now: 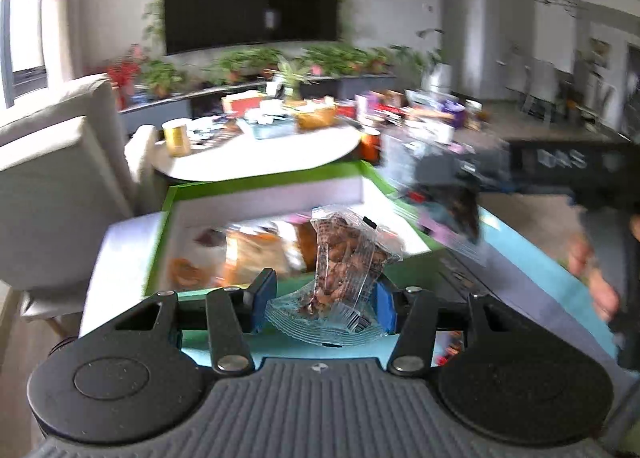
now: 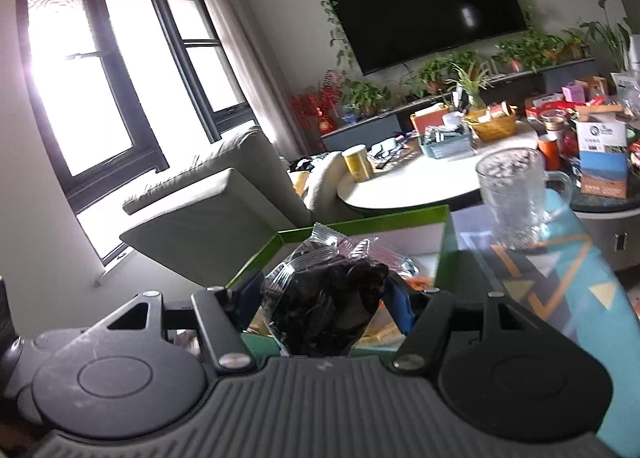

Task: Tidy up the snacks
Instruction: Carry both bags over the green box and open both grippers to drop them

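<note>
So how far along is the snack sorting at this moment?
Partly done, it seems. The green box already holds several wrapped snacks. In hand: the left gripper pinches a clear packet of brown pieces, and the right gripper holds a clear packet of dark pieces, both just short of the box. Left: setting both down. Whether more loose snacks wait cannot be told.
</note>
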